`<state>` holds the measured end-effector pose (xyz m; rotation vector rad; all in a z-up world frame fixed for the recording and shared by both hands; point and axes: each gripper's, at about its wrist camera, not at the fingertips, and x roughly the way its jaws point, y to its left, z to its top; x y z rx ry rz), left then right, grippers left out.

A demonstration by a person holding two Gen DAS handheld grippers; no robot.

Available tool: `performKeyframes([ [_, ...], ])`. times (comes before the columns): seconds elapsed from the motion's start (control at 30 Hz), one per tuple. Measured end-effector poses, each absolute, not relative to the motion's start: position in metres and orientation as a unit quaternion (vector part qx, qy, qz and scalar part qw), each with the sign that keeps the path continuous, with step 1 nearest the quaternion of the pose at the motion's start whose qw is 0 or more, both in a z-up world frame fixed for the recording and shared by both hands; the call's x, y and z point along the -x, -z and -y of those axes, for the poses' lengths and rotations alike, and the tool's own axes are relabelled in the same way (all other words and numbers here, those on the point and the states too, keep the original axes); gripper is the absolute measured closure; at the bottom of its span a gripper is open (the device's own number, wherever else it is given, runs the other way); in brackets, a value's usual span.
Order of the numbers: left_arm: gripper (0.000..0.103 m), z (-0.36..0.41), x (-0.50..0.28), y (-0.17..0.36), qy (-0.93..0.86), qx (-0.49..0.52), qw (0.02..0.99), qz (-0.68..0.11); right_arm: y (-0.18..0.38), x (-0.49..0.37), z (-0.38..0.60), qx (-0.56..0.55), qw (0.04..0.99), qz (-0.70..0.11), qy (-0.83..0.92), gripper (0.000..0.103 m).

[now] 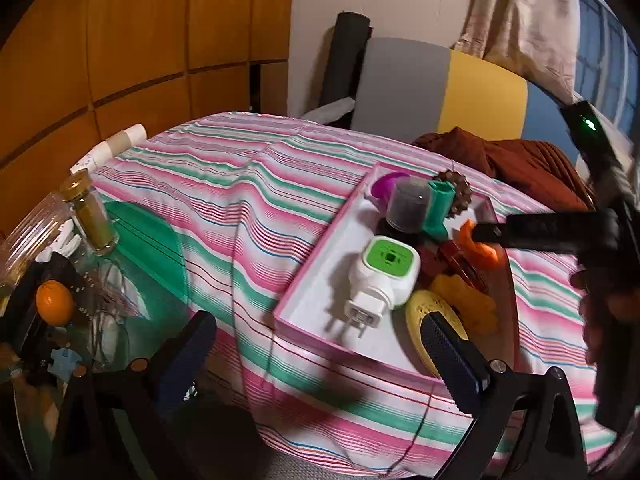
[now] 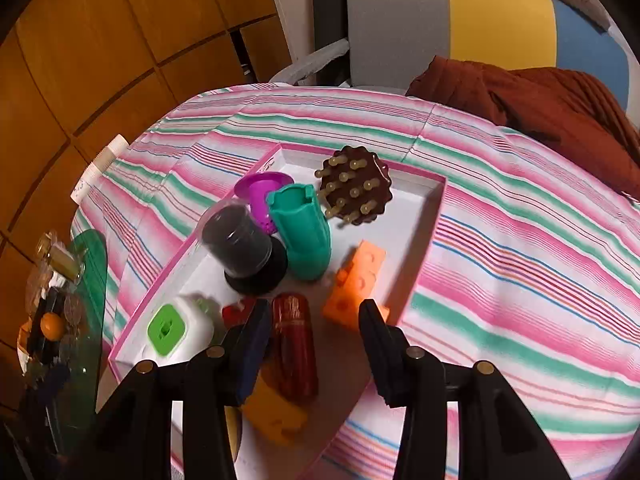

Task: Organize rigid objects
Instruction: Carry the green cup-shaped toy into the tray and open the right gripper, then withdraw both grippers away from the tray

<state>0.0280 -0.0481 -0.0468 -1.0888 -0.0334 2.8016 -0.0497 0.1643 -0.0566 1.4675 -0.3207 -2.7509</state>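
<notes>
A pink-rimmed white tray (image 2: 434,196) lies on the striped cloth; it also shows in the left wrist view (image 1: 316,276). In it lie an orange block (image 2: 360,276), a teal holder (image 2: 304,236), a brown spiky brush (image 2: 356,190), a dark capped jar (image 2: 240,240), a purple cup (image 2: 260,192), a white-green plug-in (image 2: 176,328), a red cylinder (image 2: 294,348) and a yellow piece (image 2: 276,412). My right gripper (image 2: 314,344) is open and empty, just above the red cylinder; it also shows in the left wrist view (image 1: 486,234). My left gripper (image 1: 320,360) is open and empty, at the tray's near edge.
At the left stand a glass jar (image 1: 90,216), an orange fruit (image 1: 54,298), a green sheet (image 1: 156,240) and clutter. A rust-brown cloth (image 2: 540,100) lies at the back right. A grey-yellow-blue cushion (image 2: 460,16) and wooden panels stand behind.
</notes>
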Motion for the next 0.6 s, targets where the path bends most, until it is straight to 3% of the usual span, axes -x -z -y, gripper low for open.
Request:
performKeyframes([
  [0.27, 0.0, 0.052, -0.028, 0.03, -0.939, 0.341, 0.047, -0.001, 0.043, 0.026, -0.146, -0.454, -0.022, 0.082, 0.887, 0.056],
  [0.4, 0.0, 0.051, -0.026, 0.021, -0.94, 0.339, 0.045, -0.003, 0.036, 0.015, -0.137, -0.448, -0.036, 0.068, 0.891, 0.038],
  [0.6, 0.0, 0.046, -0.027, 0.008, -0.945, 0.324, 0.037, -0.02, 0.02, 0.002, -0.132, -0.43, -0.069, 0.063, 0.898, 0.038],
])
